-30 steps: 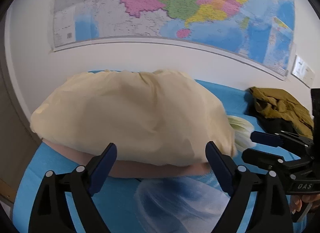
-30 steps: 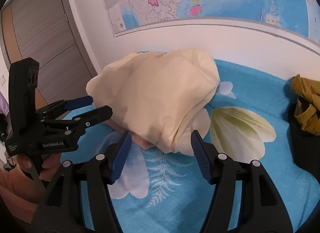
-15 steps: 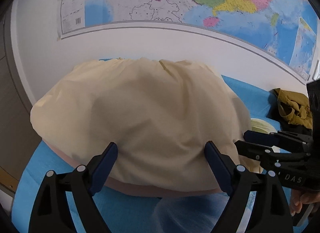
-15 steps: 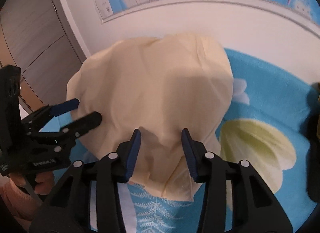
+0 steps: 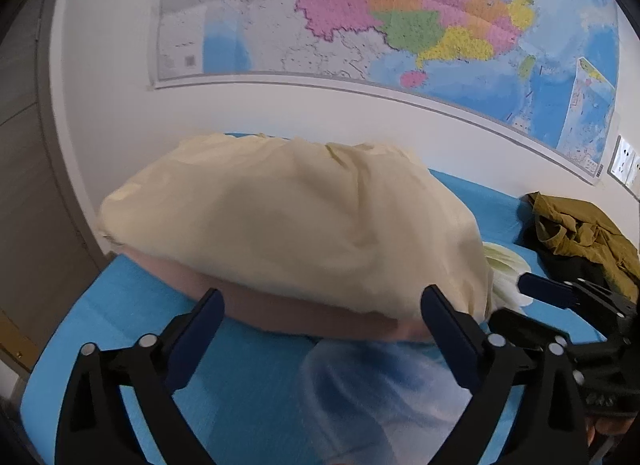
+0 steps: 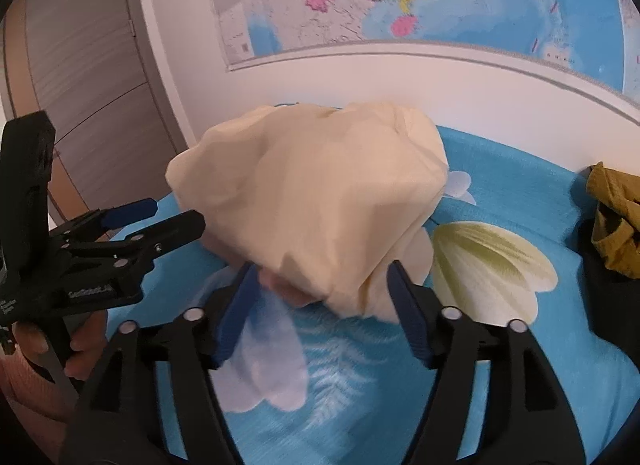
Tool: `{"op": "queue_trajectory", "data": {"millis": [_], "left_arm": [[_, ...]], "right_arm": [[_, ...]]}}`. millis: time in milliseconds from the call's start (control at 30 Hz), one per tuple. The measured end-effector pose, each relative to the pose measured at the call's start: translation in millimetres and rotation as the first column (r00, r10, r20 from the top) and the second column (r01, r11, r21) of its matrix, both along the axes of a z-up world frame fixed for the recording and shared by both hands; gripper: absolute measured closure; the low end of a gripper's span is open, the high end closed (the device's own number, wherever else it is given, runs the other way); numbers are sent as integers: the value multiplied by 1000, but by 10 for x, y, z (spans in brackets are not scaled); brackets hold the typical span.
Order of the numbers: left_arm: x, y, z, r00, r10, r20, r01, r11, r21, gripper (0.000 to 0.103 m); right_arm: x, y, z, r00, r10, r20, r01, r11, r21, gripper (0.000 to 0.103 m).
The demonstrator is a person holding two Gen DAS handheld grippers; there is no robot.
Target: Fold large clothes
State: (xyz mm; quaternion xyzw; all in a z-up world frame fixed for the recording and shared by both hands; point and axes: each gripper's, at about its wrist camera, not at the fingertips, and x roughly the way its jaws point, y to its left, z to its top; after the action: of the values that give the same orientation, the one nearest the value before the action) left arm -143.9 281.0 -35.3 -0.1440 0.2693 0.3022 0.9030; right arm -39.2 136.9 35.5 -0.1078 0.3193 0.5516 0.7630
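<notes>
A large cream garment [image 5: 296, 225] lies in a rounded folded heap on the blue flowered sheet [image 5: 248, 377]; a pink layer [image 5: 304, 317] shows under its near edge. It also shows in the right wrist view [image 6: 320, 201]. My left gripper [image 5: 320, 337] is open and empty, just short of the heap's near edge. My right gripper [image 6: 324, 305] is open and empty, its fingers either side of the heap's near corner. Each gripper shows in the other's view: the right one [image 5: 560, 305] and the left one [image 6: 132, 225].
An olive garment [image 5: 580, 233] lies on dark cloth at the sheet's right side, also in the right wrist view [image 6: 616, 221]. A wall with a large map [image 5: 380, 25] runs behind the bed. A wooden door [image 6: 80, 85] stands at the left.
Both grippers have drawn back from the heap. The right gripper's jaws, narrower and over the cloth half a second ago, have opened wider and let it go.
</notes>
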Motion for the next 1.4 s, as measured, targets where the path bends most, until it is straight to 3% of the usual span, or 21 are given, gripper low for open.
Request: {"op": "queue_trajectory", "data": {"millis": [333,1400], "left_arm": [[-336,-218,-83,999,36,-10,-36,999,-15,7],[-687,-615,5,999,50,5,-50,998,41,7]], "right_arm": [[-451,-248,40,998,-10,58,7,999,46,5],[-832,-669,23,994,-74,78,67,994,85,6]]}}
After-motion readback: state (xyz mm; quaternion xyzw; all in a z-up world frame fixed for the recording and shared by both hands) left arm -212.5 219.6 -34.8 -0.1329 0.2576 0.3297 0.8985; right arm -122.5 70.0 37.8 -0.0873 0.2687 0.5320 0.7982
